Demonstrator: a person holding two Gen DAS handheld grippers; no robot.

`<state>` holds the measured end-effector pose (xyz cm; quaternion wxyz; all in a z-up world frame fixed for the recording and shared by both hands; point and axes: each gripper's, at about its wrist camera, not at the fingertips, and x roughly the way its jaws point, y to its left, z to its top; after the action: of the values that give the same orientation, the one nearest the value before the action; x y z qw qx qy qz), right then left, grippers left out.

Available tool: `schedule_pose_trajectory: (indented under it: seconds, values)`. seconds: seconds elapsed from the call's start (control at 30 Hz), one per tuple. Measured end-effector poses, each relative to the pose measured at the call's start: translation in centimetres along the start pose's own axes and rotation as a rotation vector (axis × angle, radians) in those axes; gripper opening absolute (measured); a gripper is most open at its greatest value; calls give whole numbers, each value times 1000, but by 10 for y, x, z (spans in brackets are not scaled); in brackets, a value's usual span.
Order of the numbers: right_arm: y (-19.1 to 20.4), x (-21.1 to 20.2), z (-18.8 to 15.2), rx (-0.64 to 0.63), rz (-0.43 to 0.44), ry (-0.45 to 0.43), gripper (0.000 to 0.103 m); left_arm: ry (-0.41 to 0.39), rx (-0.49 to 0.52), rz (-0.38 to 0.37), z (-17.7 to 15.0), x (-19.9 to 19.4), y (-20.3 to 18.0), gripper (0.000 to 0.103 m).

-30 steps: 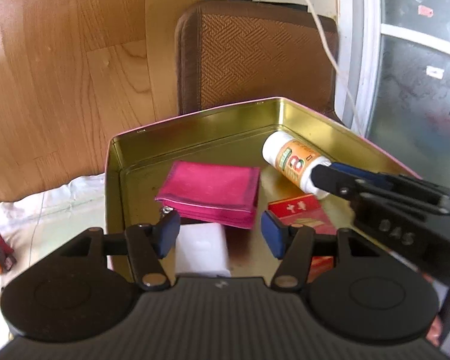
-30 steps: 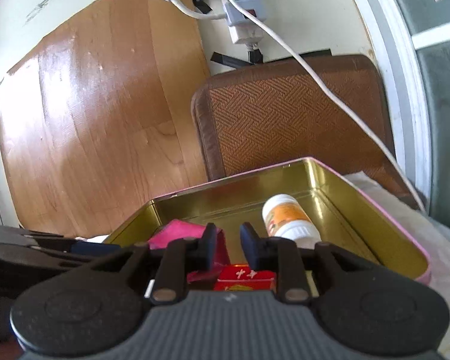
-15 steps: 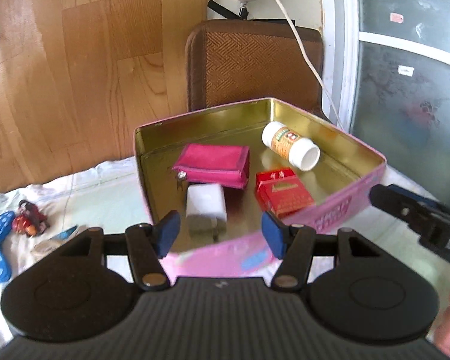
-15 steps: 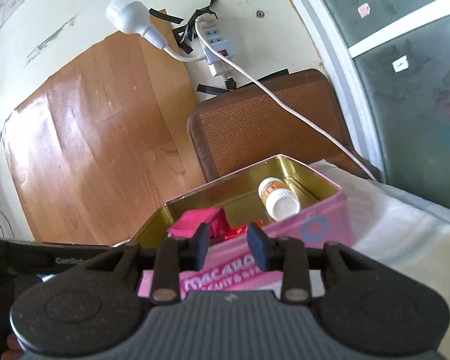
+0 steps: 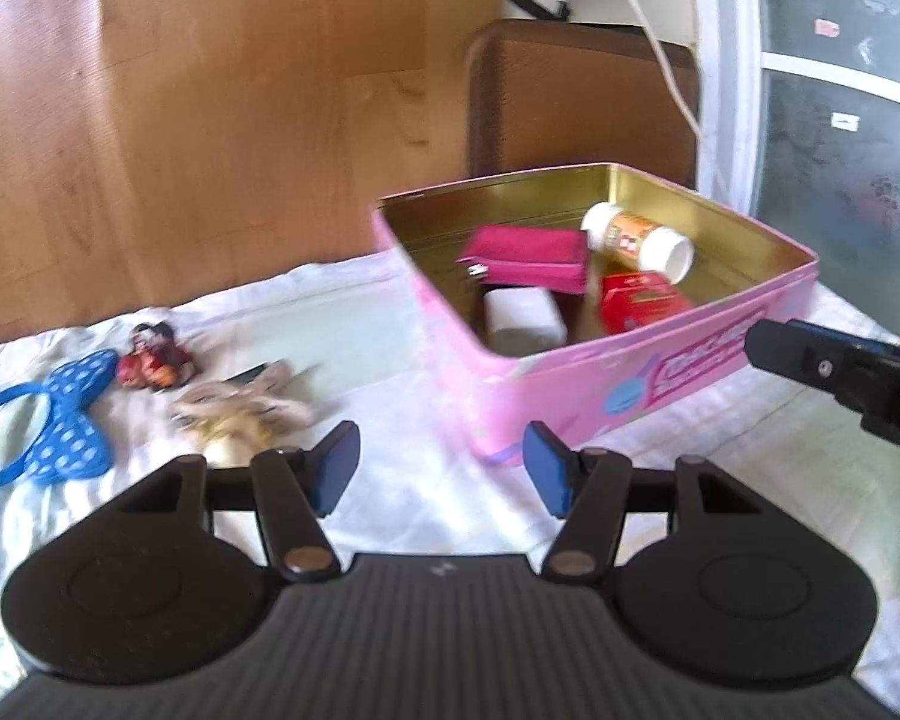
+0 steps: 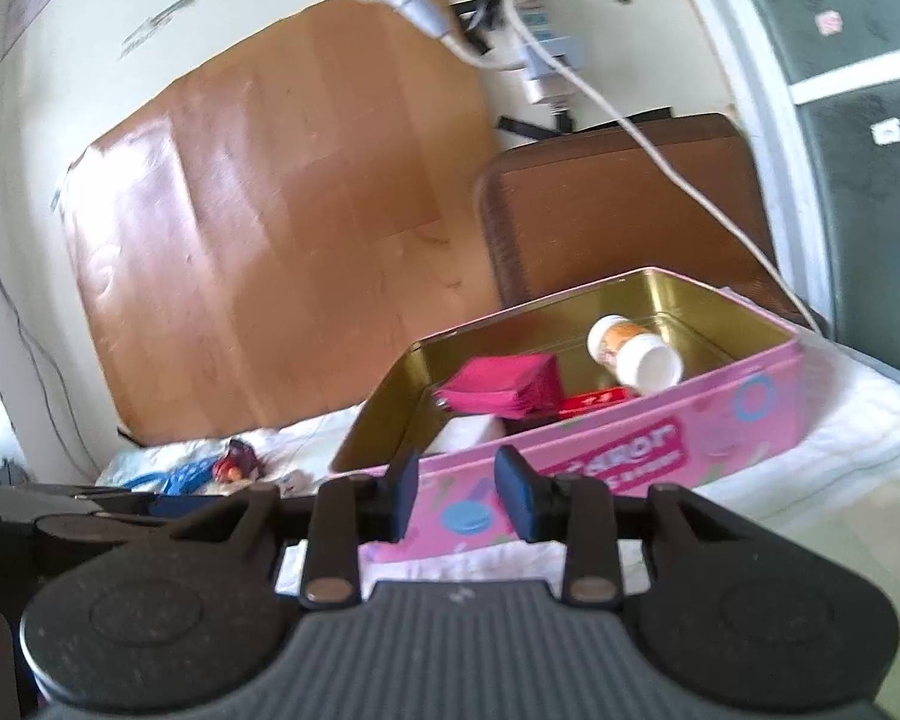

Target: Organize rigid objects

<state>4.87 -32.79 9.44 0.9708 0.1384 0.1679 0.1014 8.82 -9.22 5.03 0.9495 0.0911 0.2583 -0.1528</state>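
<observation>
At ten o'clock from the left gripper [image 5: 440, 471], the small red figure [image 5: 153, 356] lies on the white cloth [image 5: 390, 372], well apart from the pink tin [image 5: 630, 384]. Left jaws stand apart, empty, tilted downward. Right gripper [image 6: 455, 492] jaws, lately widening, hold nothing; the left hand looks nearer.

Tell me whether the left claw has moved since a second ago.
Yes. The left claw has pulled back from the pink tin: earlier it hung over the tin's inside, now the whole tin lies ahead of it, to the right.
</observation>
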Motion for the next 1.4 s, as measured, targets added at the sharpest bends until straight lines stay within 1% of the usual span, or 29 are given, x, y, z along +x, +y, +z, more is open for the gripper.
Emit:
schedule_pose_trajectory:
  seconds: [0.1,0.2,0.3,0.43,0.63,0.83,1.23,1.33,1.4]
  values:
    - [11,2,-4,-16,-5,12,31,7,-24,-2,-6,-2,12,62]
    - [18,1,-8,-21,-30,11,31,10,-33,-19,-11,-2,16,62]
    - [19,0,-12,-18,-63,14,31,7,-44,-48,-16,0,14,62]
    - [19,-1,-15,-26,-89,39,31,10,-52,-86,-23,9,9,62]
    - [19,0,-18,-43,-122,60,31,28,-49,-101,-34,20,7,62]
    - [23,10,-17,-47,-121,73,31,46,-84,-130,-38,24,15,62]
    - [37,22,-16,-86,-111,95,31,19,-95,-174,-41,21,21,63]
    - [41,25,-17,-93,-108,108,31,25,-100,-168,-41,21,22,63]
    - [45,26,-17,-104,-97,116,31,36,-83,-141,-40,19,26,63]
